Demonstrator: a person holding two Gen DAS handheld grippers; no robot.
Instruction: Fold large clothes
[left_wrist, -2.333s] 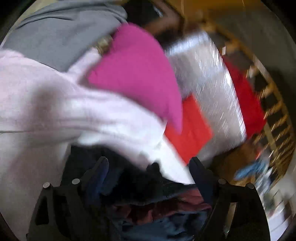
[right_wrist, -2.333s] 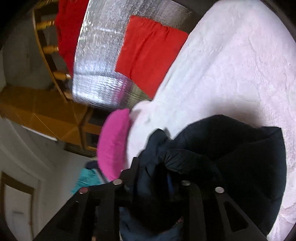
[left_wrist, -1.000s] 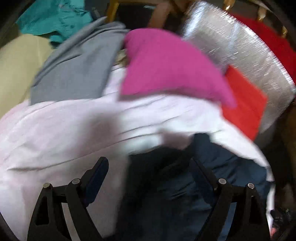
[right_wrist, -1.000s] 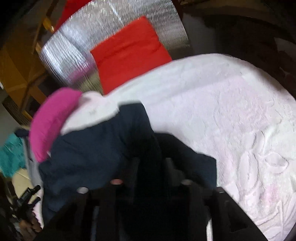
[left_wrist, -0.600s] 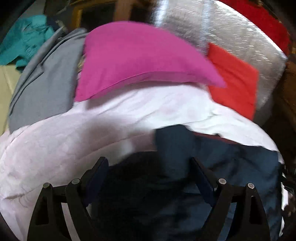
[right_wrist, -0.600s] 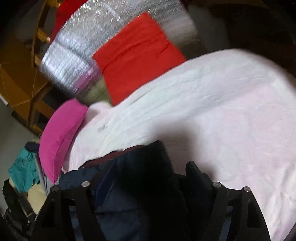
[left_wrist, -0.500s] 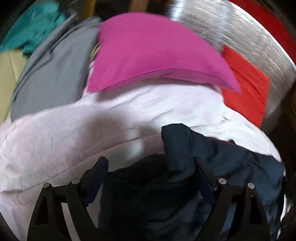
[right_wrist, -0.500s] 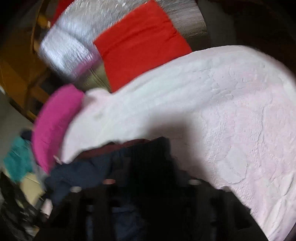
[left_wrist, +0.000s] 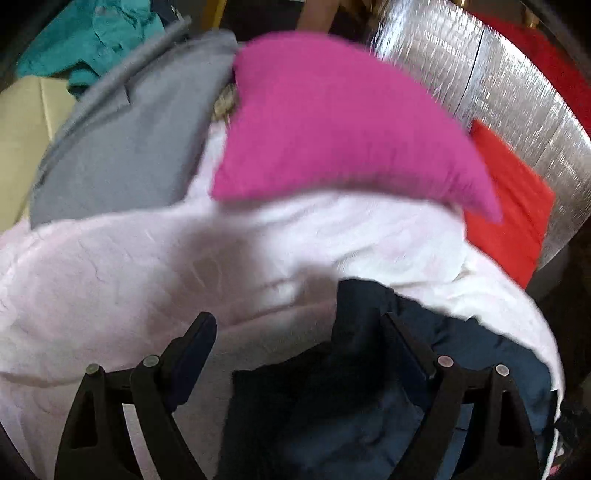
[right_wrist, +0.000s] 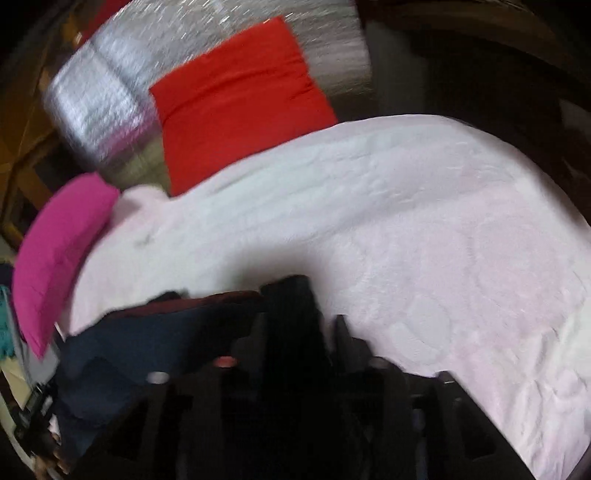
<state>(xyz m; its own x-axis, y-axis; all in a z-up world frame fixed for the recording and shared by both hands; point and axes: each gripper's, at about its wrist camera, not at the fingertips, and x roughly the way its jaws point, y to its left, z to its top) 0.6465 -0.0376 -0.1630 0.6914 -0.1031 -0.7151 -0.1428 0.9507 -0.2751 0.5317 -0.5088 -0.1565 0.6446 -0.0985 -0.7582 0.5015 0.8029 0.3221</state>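
Two hand-held grippers work the navy jacket on the pink bedspread: the left hand-held gripper spread wide, empty. The right hand-held gripper pinches dark cloth; best pull it taut before flattening.

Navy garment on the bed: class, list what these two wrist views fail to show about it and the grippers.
- Navy garment: its type and full outline, cut off by the left view's lower edge.
- Right gripper: motion blur and dark cloth hide whether it grips.
- Left gripper: open; contact with the cloth is unclear.
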